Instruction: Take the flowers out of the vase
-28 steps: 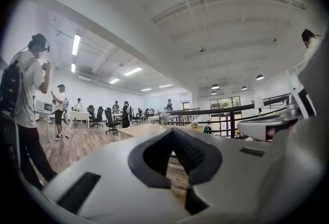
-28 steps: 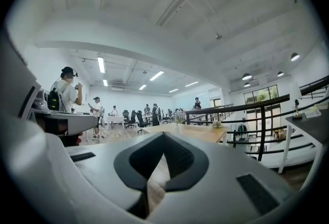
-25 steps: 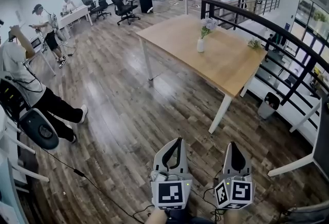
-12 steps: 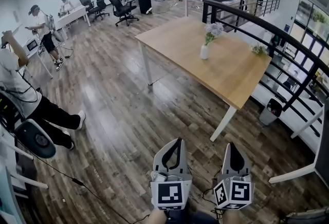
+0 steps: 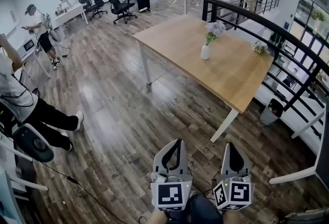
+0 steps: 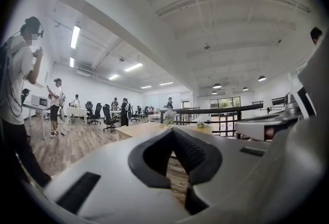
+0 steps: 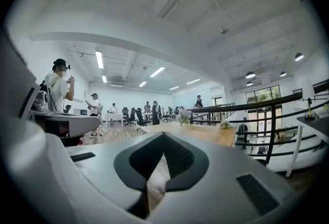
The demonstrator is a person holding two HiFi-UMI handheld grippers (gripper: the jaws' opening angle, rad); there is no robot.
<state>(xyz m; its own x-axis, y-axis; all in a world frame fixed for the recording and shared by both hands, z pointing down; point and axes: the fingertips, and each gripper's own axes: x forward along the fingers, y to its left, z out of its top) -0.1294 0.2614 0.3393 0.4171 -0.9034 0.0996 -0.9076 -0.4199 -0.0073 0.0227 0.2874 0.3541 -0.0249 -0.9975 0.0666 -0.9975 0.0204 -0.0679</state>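
Two closed, empty claws, left claw (image 5: 178, 141) and right claw (image 5: 232, 144); vase (image 5: 205, 52) well apart.

**Open office around the bench**

A light wooden bench with white legs (image 5: 231, 71) stands on dark plank flooring (image 5: 118, 99). A small green sprig (image 5: 261, 49) lies near its right edge, just inside the black metal railing (image 5: 267, 28). Black swivel office chairs (image 5: 117, 6) and white desks (image 5: 72, 12) stand well beyond its far-left corner.
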